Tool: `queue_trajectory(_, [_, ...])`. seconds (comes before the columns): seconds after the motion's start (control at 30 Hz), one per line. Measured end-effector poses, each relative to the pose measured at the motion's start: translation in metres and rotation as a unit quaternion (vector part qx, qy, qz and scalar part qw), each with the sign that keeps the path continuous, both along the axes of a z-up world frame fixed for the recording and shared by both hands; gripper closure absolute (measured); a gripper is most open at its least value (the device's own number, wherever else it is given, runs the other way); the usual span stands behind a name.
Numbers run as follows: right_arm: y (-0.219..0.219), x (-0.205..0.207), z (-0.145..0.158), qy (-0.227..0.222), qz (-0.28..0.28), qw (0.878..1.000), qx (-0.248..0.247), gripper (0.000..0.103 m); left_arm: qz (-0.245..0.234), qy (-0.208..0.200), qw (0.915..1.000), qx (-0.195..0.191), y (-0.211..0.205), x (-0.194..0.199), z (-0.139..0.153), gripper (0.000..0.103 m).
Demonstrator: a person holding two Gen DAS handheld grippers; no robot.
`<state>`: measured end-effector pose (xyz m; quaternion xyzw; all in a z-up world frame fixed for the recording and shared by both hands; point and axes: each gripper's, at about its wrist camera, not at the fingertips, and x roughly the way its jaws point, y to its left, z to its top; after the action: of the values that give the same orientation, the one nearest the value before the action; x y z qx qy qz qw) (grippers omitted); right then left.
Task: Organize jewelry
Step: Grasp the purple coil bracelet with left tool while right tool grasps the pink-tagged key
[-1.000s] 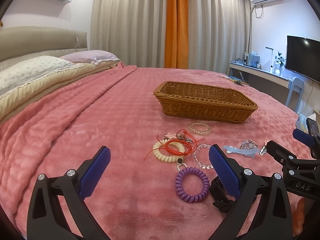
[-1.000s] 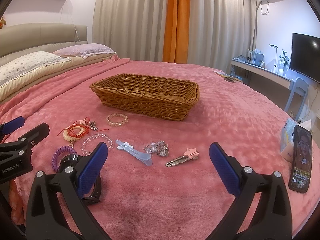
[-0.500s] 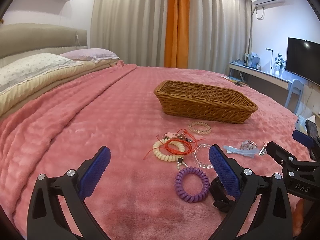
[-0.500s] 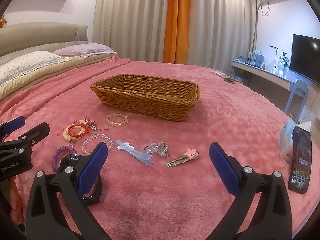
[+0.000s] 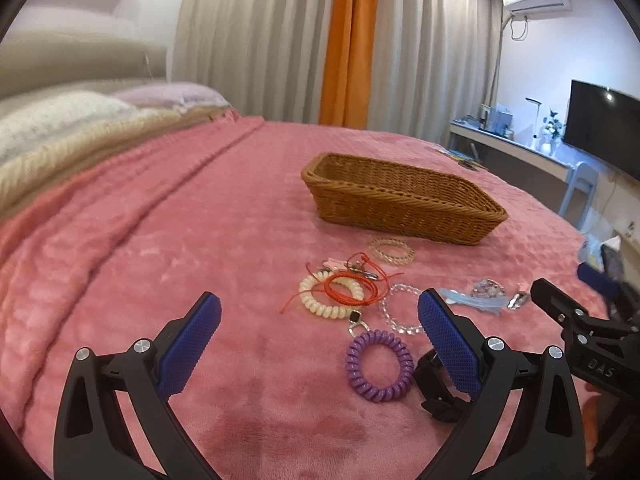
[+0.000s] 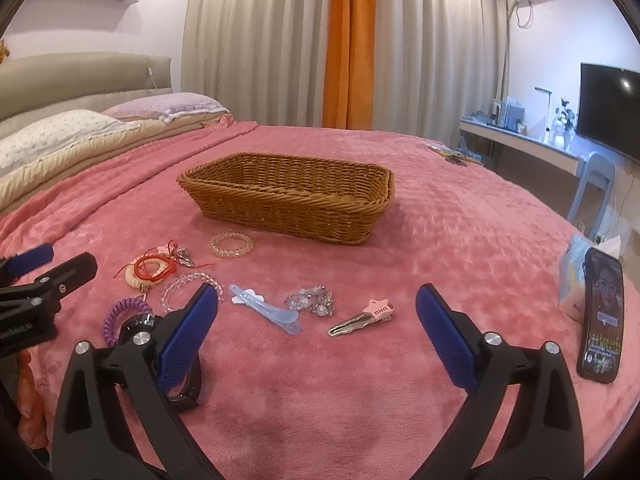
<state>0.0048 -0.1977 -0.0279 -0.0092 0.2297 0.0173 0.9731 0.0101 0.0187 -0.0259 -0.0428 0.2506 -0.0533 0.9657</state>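
well, left gripper point(image 5: 318, 330) and right gripper point(image 6: 316, 320) both gape, holding nothing; basket point(image 6: 288, 200) seemingly bare

Two low wrist views facing the curtains, sharing the basket point(image 5: 404, 204) point(image 6: 288, 204), side by side

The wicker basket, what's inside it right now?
Nothing shows inside the wicker basket: the right wrist view sees its far inner wall and part of the floor, both bare weave. The near wall hides the floor closest to the cameras, so something small and flat there cannot be ruled out.
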Motion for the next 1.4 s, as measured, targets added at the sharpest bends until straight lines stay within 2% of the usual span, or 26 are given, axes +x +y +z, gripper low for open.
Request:
queue_trajectory(0.07, [-0.006, 0.004, 0.001, 0.013, 0.004, 1.0, 0.012, 0.02, -0.012, 0.018, 0.9994, -0.027, 0.009, 0.001, 0.003, 0.008])
queue_trajectory(0.2, [-0.02, 0.008, 0.002, 0.04, 0.013, 0.998, 0.047, 0.029, -0.026, 0.054, 0.9971, -0.048, 0.024, 0.0, 0.005, 0.013])
queue_trajectory(0.23, [-0.024, 0.007, 0.001, 0.047, 0.015, 0.997, 0.055, 0.029, -0.028, 0.065, 0.9963, -0.049, 0.027, 0.0, 0.006, 0.02])
queue_trajectory(0.33, [-0.031, 0.008, -0.004, 0.071, 0.016, 0.995, 0.061, 0.035, -0.042, 0.097, 0.9926, -0.058, 0.031, 0.004, 0.005, 0.026])
queue_trajectory(0.37, [-0.033, 0.008, -0.006, 0.08, 0.02, 0.995, 0.061, 0.036, -0.048, 0.109, 0.9912, -0.058, 0.031, 0.008, 0.003, 0.028])
queue_trajectory(0.43, [-0.038, 0.01, -0.009, 0.099, 0.013, 0.993, 0.054, 0.038, -0.062, 0.128, 0.9884, -0.054, 0.026, 0.013, 0.0, 0.04])
queue_trajectory(0.47, [-0.04, 0.01, -0.011, 0.109, 0.01, 0.993, 0.053, 0.042, -0.069, 0.136, 0.9871, -0.05, 0.021, 0.015, -0.002, 0.042])
queue_trajectory(0.57, [-0.049, 0.016, -0.013, 0.134, 0.02, 0.988, 0.077, 0.049, -0.08, 0.156, 0.9839, -0.034, 0.011, 0.023, -0.009, 0.05])
queue_trajectory(0.63, [-0.05, 0.024, -0.014, 0.152, 0.009, 0.986, 0.07, 0.052, -0.088, 0.166, 0.9819, -0.027, 0.004, 0.029, -0.014, 0.059])
queue_trajectory(0.7, [-0.05, 0.036, -0.018, 0.179, 0.004, 0.981, 0.071, 0.059, -0.09, 0.182, 0.979, -0.023, -0.001, 0.036, -0.019, 0.065])
queue_trajectory(0.83, [-0.055, 0.061, -0.035, 0.229, -0.01, 0.969, 0.096, 0.063, -0.097, 0.197, 0.9754, -0.017, -0.007, 0.041, -0.028, 0.07])
queue_trajectory(1.07, [-0.063, 0.084, -0.038, 0.236, -0.041, 0.962, 0.131, 0.063, -0.104, 0.202, 0.9738, -0.007, -0.014, 0.049, -0.032, 0.071])
queue_trajectory(1.13, [-0.059, 0.091, -0.039, 0.234, -0.05, 0.964, 0.118, 0.065, -0.104, 0.203, 0.9736, -0.002, -0.017, 0.05, -0.034, 0.071])
queue_trajectory(1.17, [-0.056, 0.094, -0.039, 0.232, -0.053, 0.965, 0.109, 0.071, -0.104, 0.202, 0.9738, 0.002, -0.019, 0.05, -0.035, 0.071])
queue_trajectory(1.2, [-0.052, 0.095, -0.04, 0.229, -0.059, 0.968, 0.087, 0.074, -0.103, 0.201, 0.974, 0.007, -0.02, 0.049, -0.035, 0.071])
queue_trajectory(1.3, [-0.046, 0.093, -0.039, 0.221, -0.045, 0.972, 0.068, 0.08, -0.104, 0.196, 0.9748, 0.025, -0.026, 0.048, -0.036, 0.072])
queue_trajectory(1.4, [-0.042, 0.085, -0.038, 0.218, -0.017, 0.974, 0.062, 0.08, -0.103, 0.192, 0.9754, 0.033, -0.027, 0.047, -0.036, 0.084])
